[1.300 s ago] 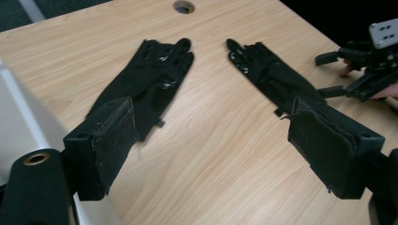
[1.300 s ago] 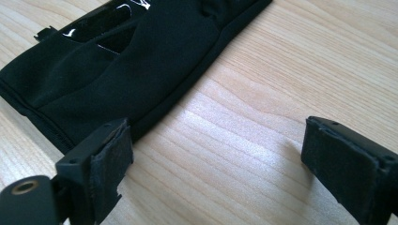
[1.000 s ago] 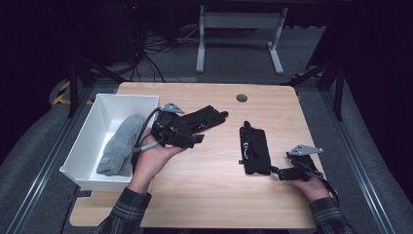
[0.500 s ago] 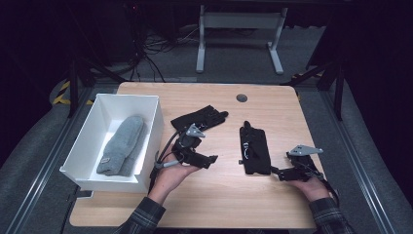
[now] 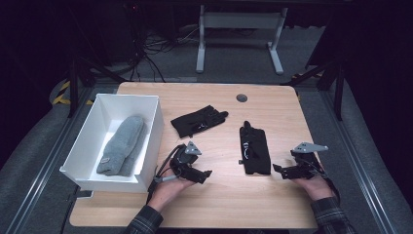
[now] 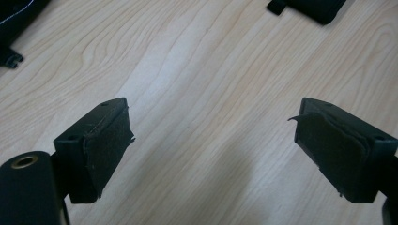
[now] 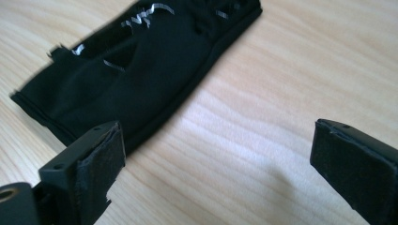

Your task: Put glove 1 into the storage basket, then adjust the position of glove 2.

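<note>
Two black gloves lie on the wooden table: one [image 5: 199,121] at the centre, the other [image 5: 254,150] to its right, lengthwise. My left gripper [image 5: 202,174] rests low on the table in front of the centre glove, open, with bare wood between its jaws [image 6: 211,136]. My right gripper [image 5: 278,170] sits just right of the second glove, open and pointing at it. In the right gripper view that glove [image 7: 141,65] lies ahead and left of the empty right gripper [image 7: 216,159]. A grey mitten [image 5: 122,145] lies in the white bin [image 5: 155,127].
The white bin stands at the table's left edge, close beside my left hand. A round grommet [image 5: 241,98] is set in the far part of the tabletop. Metal desk legs [image 5: 238,34] and cables stand on the floor beyond.
My left gripper has drawn back from the centre black glove toward the table's front edge, empty. The glove stays where it lay. The right gripper has not moved.
</note>
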A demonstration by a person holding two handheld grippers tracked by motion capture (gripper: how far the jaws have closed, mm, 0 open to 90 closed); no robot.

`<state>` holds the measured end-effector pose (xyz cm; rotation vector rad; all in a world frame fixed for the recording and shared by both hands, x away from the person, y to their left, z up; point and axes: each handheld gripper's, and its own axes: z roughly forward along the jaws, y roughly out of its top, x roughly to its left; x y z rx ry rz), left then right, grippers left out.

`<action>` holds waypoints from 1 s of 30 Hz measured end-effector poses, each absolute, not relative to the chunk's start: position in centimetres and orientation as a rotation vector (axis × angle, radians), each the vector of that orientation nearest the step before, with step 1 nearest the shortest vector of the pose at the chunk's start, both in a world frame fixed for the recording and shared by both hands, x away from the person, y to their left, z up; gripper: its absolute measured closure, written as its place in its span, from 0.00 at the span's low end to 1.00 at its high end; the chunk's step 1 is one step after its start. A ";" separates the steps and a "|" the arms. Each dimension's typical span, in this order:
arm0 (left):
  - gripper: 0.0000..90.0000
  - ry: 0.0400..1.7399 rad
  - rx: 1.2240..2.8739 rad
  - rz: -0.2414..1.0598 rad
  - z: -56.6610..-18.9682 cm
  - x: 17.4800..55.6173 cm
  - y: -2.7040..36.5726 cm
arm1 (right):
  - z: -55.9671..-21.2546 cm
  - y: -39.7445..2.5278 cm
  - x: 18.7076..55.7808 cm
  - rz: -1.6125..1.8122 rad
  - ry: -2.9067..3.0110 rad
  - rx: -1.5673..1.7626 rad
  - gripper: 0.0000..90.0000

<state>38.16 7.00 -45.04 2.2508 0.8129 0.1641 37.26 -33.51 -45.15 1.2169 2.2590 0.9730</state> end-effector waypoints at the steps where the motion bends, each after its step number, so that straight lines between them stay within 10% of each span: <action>1: 0.13 0.812 2.256 0.160 -45.3 38.2 7.1 | -45.0 -33.4 37.2 0.981 2.259 1.207 0.04; 8: 0.07 0.824 2.284 0.184 -46.2 37.9 7.8 | -44.3 -33.2 37.4 1.007 2.264 1.184 0.24; 18: 0.00 0.733 2.326 0.242 -47.5 37.4 8.2 | -43.3 -30.7 37.8 1.114 2.312 1.112 0.94; 30: 0.00 0.713 2.294 0.256 -47.8 37.2 8.4 | -45.1 -28.7 38.3 0.998 2.421 1.064 1.00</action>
